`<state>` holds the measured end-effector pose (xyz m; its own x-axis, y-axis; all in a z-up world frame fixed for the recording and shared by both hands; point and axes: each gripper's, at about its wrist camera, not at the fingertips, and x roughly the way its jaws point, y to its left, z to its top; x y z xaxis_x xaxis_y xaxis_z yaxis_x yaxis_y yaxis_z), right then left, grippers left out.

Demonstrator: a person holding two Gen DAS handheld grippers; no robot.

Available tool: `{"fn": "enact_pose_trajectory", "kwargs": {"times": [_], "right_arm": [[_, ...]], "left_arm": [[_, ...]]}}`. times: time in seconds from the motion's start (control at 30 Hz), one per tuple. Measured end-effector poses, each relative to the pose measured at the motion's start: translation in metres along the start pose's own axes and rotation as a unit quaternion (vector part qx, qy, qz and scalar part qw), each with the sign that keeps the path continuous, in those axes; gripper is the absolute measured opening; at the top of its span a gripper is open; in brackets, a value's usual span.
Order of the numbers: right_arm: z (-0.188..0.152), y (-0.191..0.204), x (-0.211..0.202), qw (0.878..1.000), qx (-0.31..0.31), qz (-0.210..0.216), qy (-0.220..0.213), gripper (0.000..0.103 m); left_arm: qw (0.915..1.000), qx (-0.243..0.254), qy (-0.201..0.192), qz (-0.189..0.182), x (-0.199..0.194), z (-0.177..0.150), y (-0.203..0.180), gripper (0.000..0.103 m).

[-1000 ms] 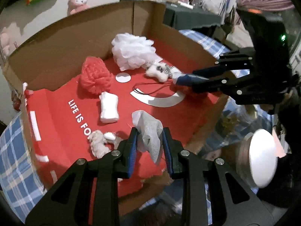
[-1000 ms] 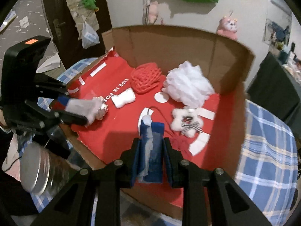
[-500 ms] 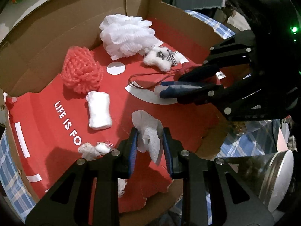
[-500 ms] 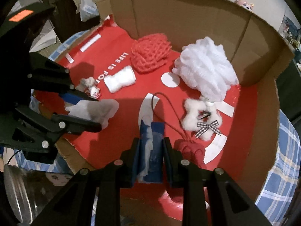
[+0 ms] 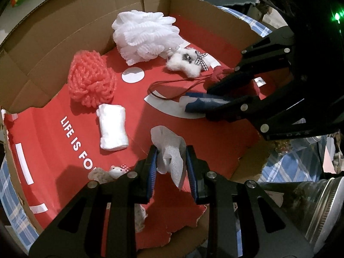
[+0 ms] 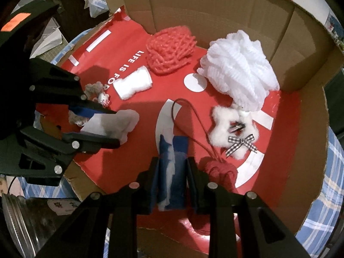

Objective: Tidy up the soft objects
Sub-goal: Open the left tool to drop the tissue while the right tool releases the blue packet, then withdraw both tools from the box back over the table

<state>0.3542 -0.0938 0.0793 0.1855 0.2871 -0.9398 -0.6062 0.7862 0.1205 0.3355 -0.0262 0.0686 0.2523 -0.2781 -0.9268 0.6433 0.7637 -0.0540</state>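
Note:
My left gripper point(image 5: 171, 161) is shut on a white mesh cloth point(image 5: 171, 150), just above the red floor of the cardboard box point(image 5: 53, 32); it also shows in the right wrist view point(image 6: 103, 126). My right gripper point(image 6: 173, 172) is shut on a blue and white cloth point(image 6: 172, 157), low over the box floor; it shows in the left wrist view point(image 5: 200, 103). In the box lie a white pouf point(image 5: 144, 36), a red mesh pouf point(image 5: 90, 81), a white roll point(image 5: 111, 126), a white star plush point(image 6: 232, 129), a dark red corded ball point(image 6: 219, 169) and a small kitty toy point(image 5: 116, 171).
The box walls point(image 6: 215, 17) stand at the back and right; its front side lies folded flat. A blue plaid cloth point(image 6: 331, 193) covers the surface under the box. A glass jar with a metal lid point(image 5: 318, 210) stands outside the box's front edge.
Both grippers have moved forward and down into the box with their cloths still held. The objects in the box have not moved.

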Motion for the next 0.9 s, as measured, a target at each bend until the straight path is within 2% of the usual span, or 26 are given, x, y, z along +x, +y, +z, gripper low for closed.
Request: {"fn": "enact_pose_trajectory", "kwargs": {"times": [0.1, 0.2, 0.23, 0.27, 0.3, 0.33, 0.53, 0.67, 0.9], "right_arm": [[0.002, -0.001, 0.002, 1.0, 0.003, 0.009, 0.002, 0.028], [0.003, -0.002, 0.001, 1.0, 0.005, 0.009, 0.001, 0.029], [0.004, -0.002, 0.002, 1.0, 0.006, 0.009, 0.001, 0.03], [0.003, -0.003, 0.001, 1.0, 0.006, 0.009, 0.001, 0.034], [0.003, -0.003, 0.001, 1.0, 0.006, 0.011, 0.0, 0.036], [0.002, -0.005, 0.001, 1.0, 0.007, 0.014, -0.001, 0.04], [0.001, -0.006, -0.004, 1.0, 0.012, 0.012, -0.01, 0.044], [-0.001, -0.006, -0.014, 1.0, 0.015, 0.013, -0.021, 0.059], [-0.011, 0.0, -0.05, 0.998, 0.018, -0.011, -0.057, 0.079]], "left_arm": [[1.0, 0.004, 0.001, 0.005, 0.002, 0.001, -0.001, 0.025], [1.0, -0.003, 0.004, -0.005, 0.005, 0.001, -0.001, 0.029], [0.9999, -0.005, 0.003, -0.008, 0.005, 0.001, -0.001, 0.036], [0.9999, -0.007, 0.001, -0.008, 0.006, 0.001, -0.001, 0.057], [0.9999, -0.009, -0.007, -0.005, 0.003, 0.001, -0.001, 0.065], [0.9999, -0.006, -0.014, -0.004, 0.001, 0.001, -0.001, 0.068], [0.9996, -0.01, -0.026, 0.001, -0.009, 0.002, -0.001, 0.068], [0.9991, -0.017, -0.036, 0.013, -0.021, 0.001, -0.001, 0.068], [0.9935, -0.051, -0.091, 0.047, -0.06, -0.015, -0.004, 0.069]]}}
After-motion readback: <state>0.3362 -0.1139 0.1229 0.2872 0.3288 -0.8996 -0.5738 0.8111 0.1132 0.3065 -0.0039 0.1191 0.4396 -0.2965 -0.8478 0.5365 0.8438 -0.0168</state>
